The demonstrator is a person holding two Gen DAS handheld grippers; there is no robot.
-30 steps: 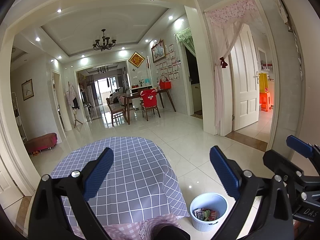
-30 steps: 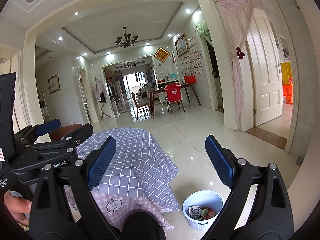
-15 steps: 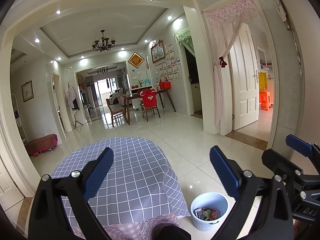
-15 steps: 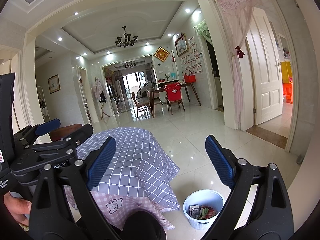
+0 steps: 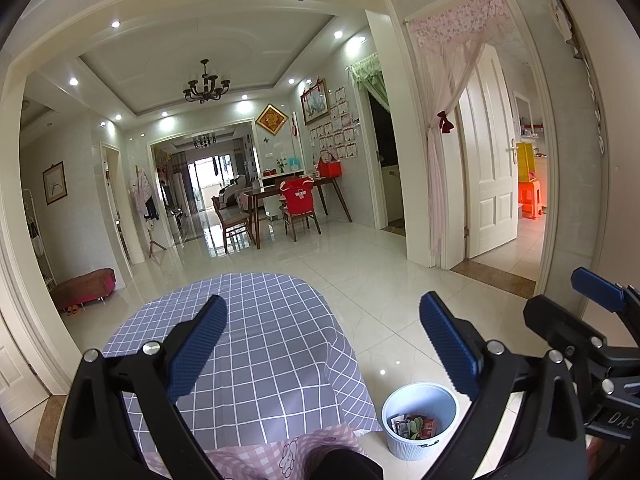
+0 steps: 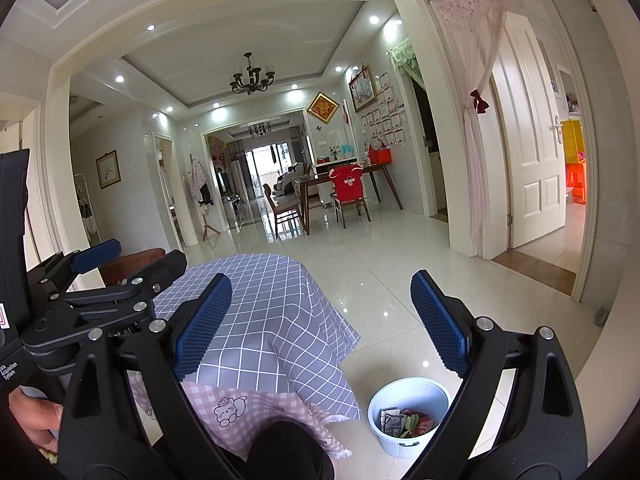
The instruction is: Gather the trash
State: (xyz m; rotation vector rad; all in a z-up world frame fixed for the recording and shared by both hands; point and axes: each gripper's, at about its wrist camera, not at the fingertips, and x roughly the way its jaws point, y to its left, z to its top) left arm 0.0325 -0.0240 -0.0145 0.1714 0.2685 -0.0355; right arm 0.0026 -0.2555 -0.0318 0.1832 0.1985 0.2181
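A white ribbed trash bin point(image 5: 419, 420) point(image 6: 408, 416) stands on the tile floor beside the table and holds several wrappers point(image 5: 414, 427) point(image 6: 405, 423). My left gripper point(image 5: 324, 344) is open and empty, held above the grey checked tablecloth point(image 5: 256, 344). My right gripper point(image 6: 322, 326) is open and empty too, level with the table edge and above the bin. The right gripper point(image 5: 592, 320) shows at the right of the left wrist view. The left gripper point(image 6: 100, 280) shows at the left of the right wrist view. No trash is visible on the tablecloth point(image 6: 264, 304).
A pink checked cloth point(image 6: 240, 408) hangs below the grey one. A person's hand point(image 6: 36, 420) holds the left gripper. Glossy tile floor point(image 5: 392, 280) stretches to a dining table with chairs point(image 5: 288, 200). A white door point(image 5: 492, 168) stands open at the right.
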